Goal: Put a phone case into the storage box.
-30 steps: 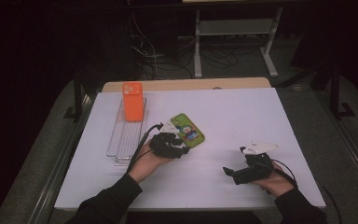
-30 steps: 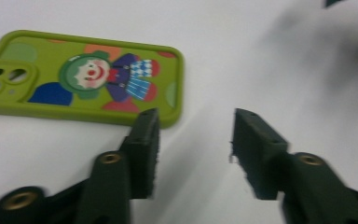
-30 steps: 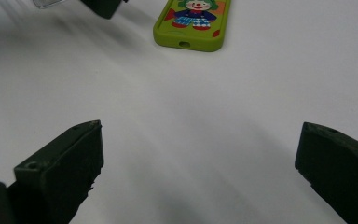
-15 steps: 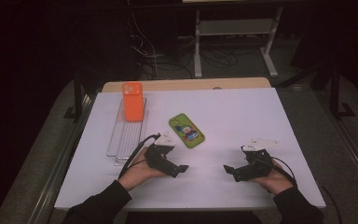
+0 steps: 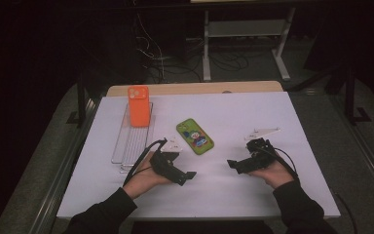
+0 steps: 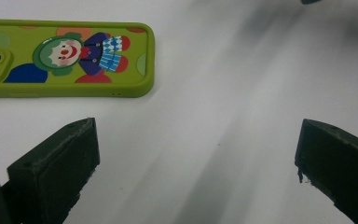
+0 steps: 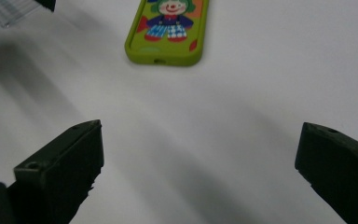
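A green phone case (image 5: 195, 136) with a cartoon clown lies flat on the white table (image 5: 282, 112), near its middle. My left gripper (image 5: 185, 177) sits on the near side of it, pointing right. Its jaws have just been opening and now stand open with nothing between them. In the left gripper view the case (image 6: 65, 56) lies beyond the left jaw, apart from the gripper (image 6: 196, 154). My right gripper (image 5: 233, 165) points left toward the case from the right, open and holding nothing. In the right gripper view the case (image 7: 168, 28) lies ahead of the gripper (image 7: 198, 158).
An orange phone (image 5: 139, 106) stands at the far end of a clear wire rack (image 5: 131, 141) on the table's left. Bare white surface lies between the two grippers. Behind the table are a dark floor, cables and a metal stand (image 5: 243, 29).
My left gripper has drawn back from the green case toward the person and its jaws stand wider. The case stays on the table. The right gripper has shifted slightly forward and left.
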`<state>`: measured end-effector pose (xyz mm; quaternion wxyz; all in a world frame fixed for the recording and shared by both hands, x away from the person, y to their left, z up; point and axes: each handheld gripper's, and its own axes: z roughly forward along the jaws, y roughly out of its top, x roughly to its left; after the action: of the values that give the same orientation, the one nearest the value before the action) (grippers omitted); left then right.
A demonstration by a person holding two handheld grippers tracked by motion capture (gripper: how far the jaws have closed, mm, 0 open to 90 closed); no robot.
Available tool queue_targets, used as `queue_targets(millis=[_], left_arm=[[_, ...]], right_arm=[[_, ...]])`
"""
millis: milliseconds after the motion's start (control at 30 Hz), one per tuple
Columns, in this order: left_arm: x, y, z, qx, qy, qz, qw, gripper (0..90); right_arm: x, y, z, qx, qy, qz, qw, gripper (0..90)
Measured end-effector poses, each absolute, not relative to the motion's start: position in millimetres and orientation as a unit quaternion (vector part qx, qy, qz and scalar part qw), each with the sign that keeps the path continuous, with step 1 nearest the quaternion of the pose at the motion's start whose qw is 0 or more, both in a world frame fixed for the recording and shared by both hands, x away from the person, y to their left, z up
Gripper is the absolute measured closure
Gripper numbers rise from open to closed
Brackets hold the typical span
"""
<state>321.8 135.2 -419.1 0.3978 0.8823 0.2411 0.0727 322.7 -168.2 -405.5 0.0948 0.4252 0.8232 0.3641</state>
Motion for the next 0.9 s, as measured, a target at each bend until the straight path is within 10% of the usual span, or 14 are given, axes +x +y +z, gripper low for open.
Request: queue_targets(millis=[900], left_arm=[[322, 136, -419, 0.874, 0.26, 0.055, 0.408, 0.0]], right_arm=[[396, -84, -390, 0.417, 0.837, 0.341, 0.096, 0.5]])
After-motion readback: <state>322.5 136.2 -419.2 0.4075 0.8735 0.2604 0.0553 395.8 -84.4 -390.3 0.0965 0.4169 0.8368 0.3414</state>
